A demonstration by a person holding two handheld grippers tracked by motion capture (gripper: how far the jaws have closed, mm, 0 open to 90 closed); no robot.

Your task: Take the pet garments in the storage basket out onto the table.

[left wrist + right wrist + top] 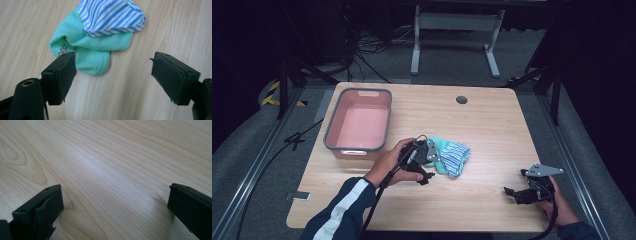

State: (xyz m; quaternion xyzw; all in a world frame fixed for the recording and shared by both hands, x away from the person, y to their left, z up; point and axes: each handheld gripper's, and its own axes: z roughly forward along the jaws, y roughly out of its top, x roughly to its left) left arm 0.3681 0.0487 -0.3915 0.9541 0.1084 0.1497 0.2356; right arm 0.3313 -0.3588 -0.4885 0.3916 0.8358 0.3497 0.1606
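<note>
On table, centre: mint cloth (95, 53) under striped cloth (110, 16); judged soft, light.
Hold: mint edge suggested.
Left gripper (112, 72): spread, empty.
Right gripper (115, 205): spread, empty.

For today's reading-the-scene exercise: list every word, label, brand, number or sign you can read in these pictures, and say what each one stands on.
Green cloth: a line of dark print runs along its left fold near the left gripper's jaws, but it is too small and creased to read.
Striped cloth: no text.
Pink bin: no text that can be made out.
Table: wood grain, no text.
Nothing legible anywhere.
</note>
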